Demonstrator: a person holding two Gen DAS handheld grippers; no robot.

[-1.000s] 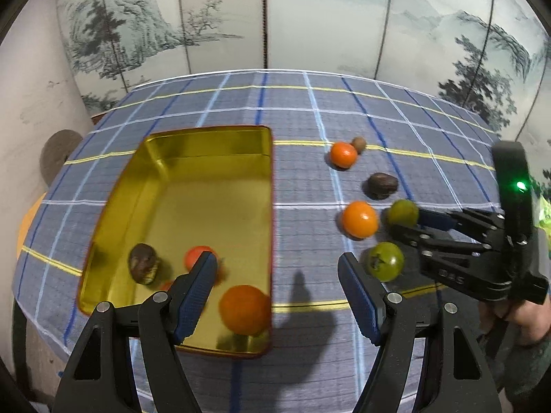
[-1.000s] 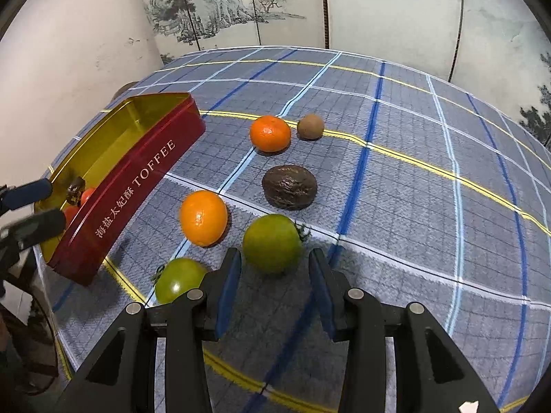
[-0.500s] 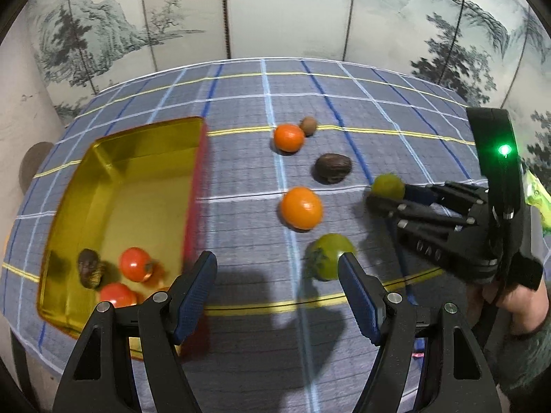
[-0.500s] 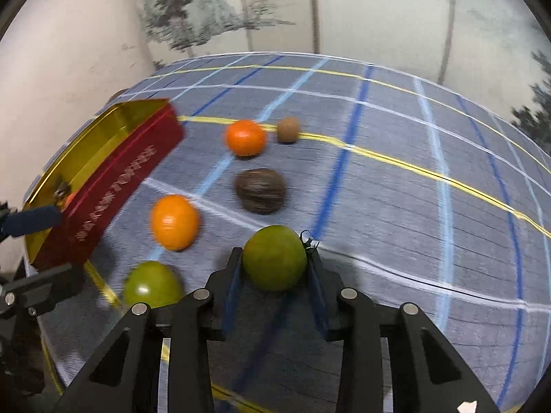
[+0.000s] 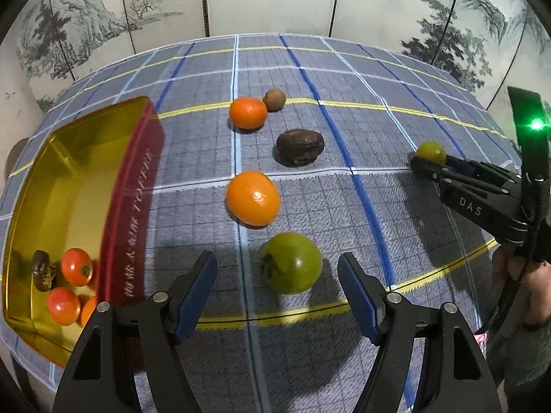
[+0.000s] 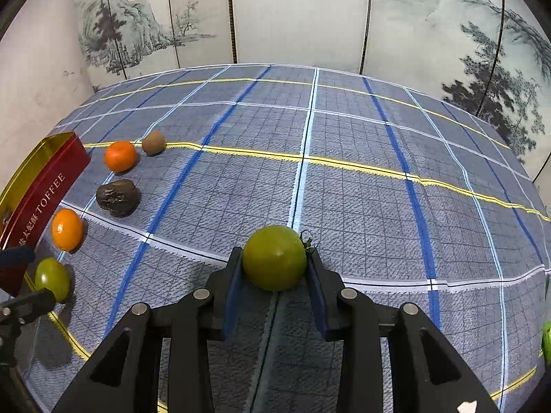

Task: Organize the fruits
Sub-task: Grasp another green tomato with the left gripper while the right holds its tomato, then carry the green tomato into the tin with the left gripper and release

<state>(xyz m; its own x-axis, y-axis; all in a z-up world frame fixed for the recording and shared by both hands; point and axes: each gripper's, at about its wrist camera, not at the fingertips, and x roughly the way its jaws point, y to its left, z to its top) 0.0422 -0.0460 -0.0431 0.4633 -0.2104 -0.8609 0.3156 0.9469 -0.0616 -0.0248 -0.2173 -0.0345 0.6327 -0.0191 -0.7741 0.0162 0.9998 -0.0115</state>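
My right gripper (image 6: 273, 268) is shut on a green tomato (image 6: 274, 257), its blue pads pressed on both sides; the left wrist view shows that gripper (image 5: 427, 161) at the right with the tomato (image 5: 430, 151) at its tip. My left gripper (image 5: 277, 287) stands open over a second green tomato (image 5: 292, 262), which lies on the cloth between its fingers without touching them. Beyond it lie an orange (image 5: 253, 198), a dark wrinkled fruit (image 5: 299, 147), another orange (image 5: 248, 112) and a small brown fruit (image 5: 274, 99). The gold tin (image 5: 69, 186) at left holds several fruits.
A blue plaid cloth (image 6: 361, 186) covers the table up to a painted folding screen (image 6: 296, 13). The tin's red side wall (image 6: 41, 189) reads TOFFEE. A person's hand (image 5: 530, 285) holds the right gripper. A green object (image 6: 547, 342) peeks in at the right wrist view's right edge.
My left gripper moved right from over the tin to the green tomato on the cloth. My right gripper shut on the other green tomato and carried it rightward, away from the row of fruit.
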